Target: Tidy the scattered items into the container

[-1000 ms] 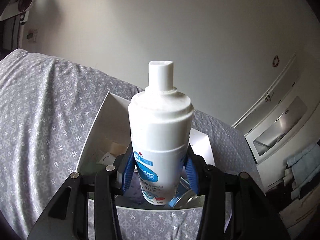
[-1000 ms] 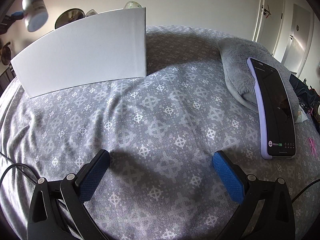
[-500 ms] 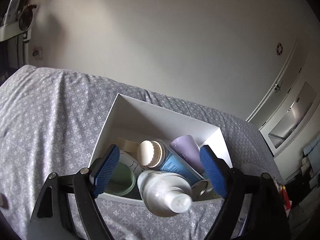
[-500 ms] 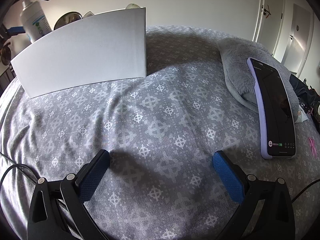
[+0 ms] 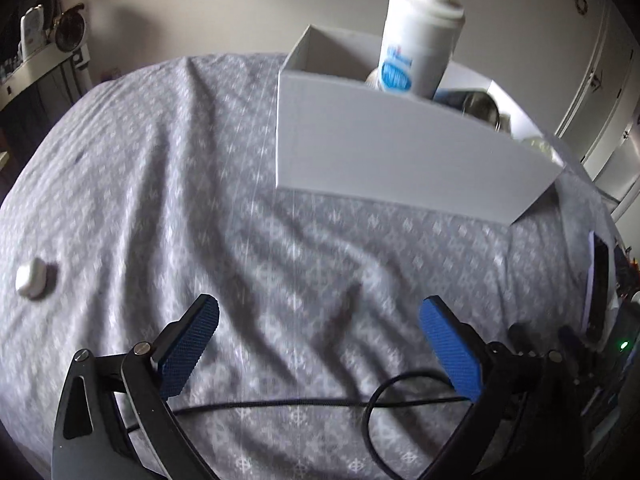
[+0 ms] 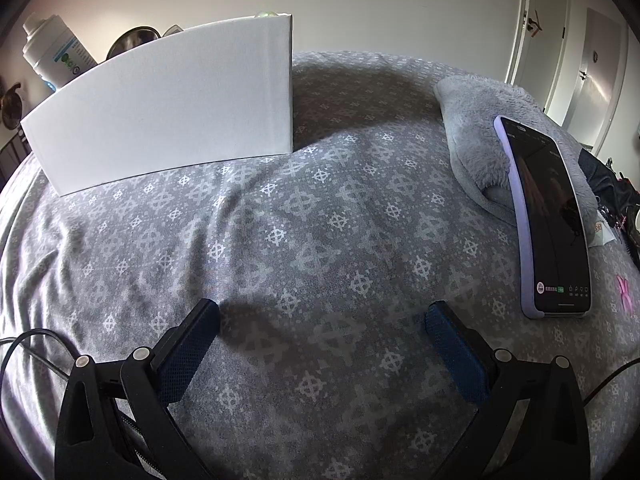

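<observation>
A white box (image 5: 400, 152) stands on the grey patterned bedspread. A white spray bottle (image 5: 420, 44) with a blue label stands upright in it, with other items behind it. My left gripper (image 5: 318, 320) is open and empty, low over the bedspread in front of the box. A small white case (image 5: 30, 276) lies on the bedspread at the far left. In the right wrist view the box (image 6: 168, 104) is at the upper left with the bottle (image 6: 56, 56) sticking out. My right gripper (image 6: 322, 326) is open and empty over the bedspread.
A phone (image 6: 548, 220) in a lilac case leans on a grey plush cushion (image 6: 480, 136) at the right. A black cable (image 5: 320, 402) lies across the bedspread by my left gripper. A shelf (image 5: 36, 60) with small objects is at the far left.
My left gripper let go of the spray bottle into the box, then pulled back and down from it. The bottle now stands upright in the box. The right gripper has not moved.
</observation>
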Tool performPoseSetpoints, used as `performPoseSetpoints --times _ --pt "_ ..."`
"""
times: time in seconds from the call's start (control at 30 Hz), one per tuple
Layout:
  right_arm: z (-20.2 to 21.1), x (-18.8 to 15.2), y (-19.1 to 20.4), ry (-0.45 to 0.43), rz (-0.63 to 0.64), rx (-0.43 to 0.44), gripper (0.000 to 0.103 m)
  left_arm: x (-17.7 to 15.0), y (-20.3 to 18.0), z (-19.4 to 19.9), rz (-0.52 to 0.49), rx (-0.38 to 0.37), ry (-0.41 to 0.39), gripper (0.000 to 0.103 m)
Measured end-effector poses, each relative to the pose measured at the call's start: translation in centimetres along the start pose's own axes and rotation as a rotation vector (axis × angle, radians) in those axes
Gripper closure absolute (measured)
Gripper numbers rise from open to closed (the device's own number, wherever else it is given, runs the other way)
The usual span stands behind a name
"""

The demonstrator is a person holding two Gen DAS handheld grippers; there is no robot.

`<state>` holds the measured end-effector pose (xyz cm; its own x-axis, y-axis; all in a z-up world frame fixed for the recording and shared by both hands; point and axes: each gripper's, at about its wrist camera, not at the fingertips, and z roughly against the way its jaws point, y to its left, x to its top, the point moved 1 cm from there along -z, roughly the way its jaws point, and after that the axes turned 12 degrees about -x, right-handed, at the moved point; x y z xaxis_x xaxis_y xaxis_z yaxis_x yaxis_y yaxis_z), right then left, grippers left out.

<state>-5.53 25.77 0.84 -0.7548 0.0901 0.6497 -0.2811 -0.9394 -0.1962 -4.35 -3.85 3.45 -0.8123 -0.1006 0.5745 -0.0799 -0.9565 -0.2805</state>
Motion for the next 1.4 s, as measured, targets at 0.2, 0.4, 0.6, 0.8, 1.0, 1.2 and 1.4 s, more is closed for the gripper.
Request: performPoseSetpoints --times 0.2,0.4,0.6,0.8,1.0,1.2,1.4 --pt "0.0 0.0 0.0 0.000 -0.001 0.001 0.000 -4.2 -0.3 -3.0 -0.063 0.083 -0.041 0.000" --pt "0.1 0.0 0.1 0.000 0.000 0.000 0.000 -4.8 -0.3 -2.5 -0.070 0.077 -0.071 0.000" --pt "0.1 0.0 0.1 0.000 0.000 0.000 0.000 -4.7 -0.8 -2.7 -0.081 0.093 -0.068 0.000" --pt "0.2 -0.1 0.1 0.000 0.000 0.000 0.000 -5.0 -0.7 -2.8 -0.078 0.089 -0.068 0.000" --pt "0.2 -0.1 0.1 0.000 0.000 0.001 0.000 -5.1 -0.6 -2.9 -0.078 0.089 -0.069 0.000" --pt "0.2 -0.1 0.1 0.000 0.000 0.000 0.000 -5.0 -0.6 -2.9 -0.078 0.089 -0.069 0.000" --pt "0.1 -0.1 0.1 0.000 0.000 0.000 0.000 -5.1 -0.6 -2.9 -0.078 0.089 -0.069 0.000"
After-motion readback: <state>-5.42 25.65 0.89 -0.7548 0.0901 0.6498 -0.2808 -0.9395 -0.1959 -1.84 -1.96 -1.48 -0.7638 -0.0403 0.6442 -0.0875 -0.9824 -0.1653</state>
